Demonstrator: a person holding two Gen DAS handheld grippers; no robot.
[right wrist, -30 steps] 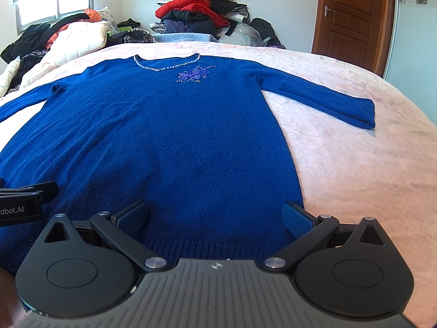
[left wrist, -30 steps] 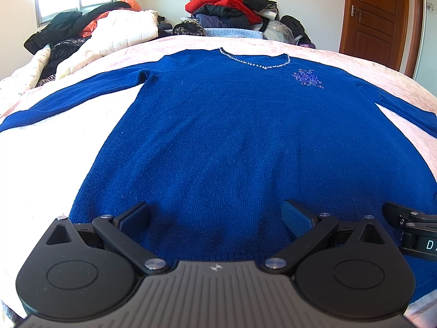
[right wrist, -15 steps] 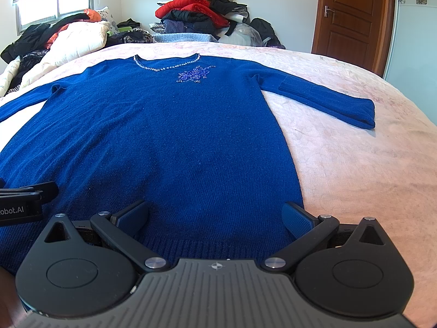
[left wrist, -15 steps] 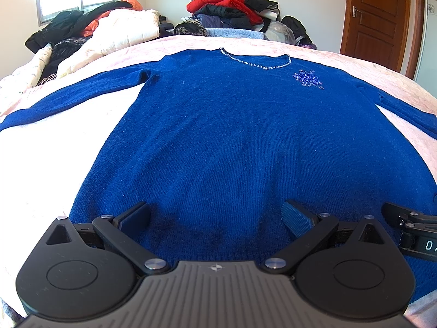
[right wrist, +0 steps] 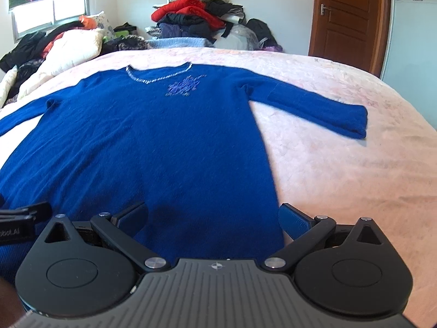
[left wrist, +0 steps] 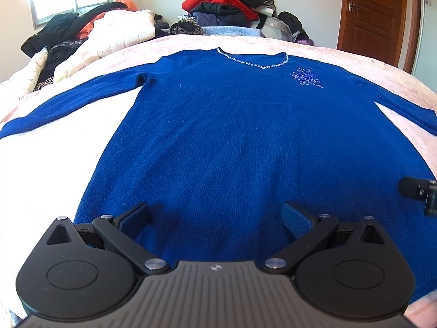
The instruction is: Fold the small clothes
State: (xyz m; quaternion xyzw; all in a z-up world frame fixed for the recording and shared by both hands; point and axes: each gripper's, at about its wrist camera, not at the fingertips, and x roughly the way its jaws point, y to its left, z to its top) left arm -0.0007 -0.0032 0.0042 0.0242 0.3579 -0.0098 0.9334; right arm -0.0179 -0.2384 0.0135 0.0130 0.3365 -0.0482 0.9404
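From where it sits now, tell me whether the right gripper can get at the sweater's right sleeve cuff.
Probably yes. The right gripper is open at the hem of the blue sweater, and only bare pink bedspread lies between it and the cuff.

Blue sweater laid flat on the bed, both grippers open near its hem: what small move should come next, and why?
Probably lower both grippers onto the hem and close. The blue sweater lies flat with sleeves spread, and the left gripper and right gripper are open just above the hem, holding nothing. The right one sits at the hem's right corner.
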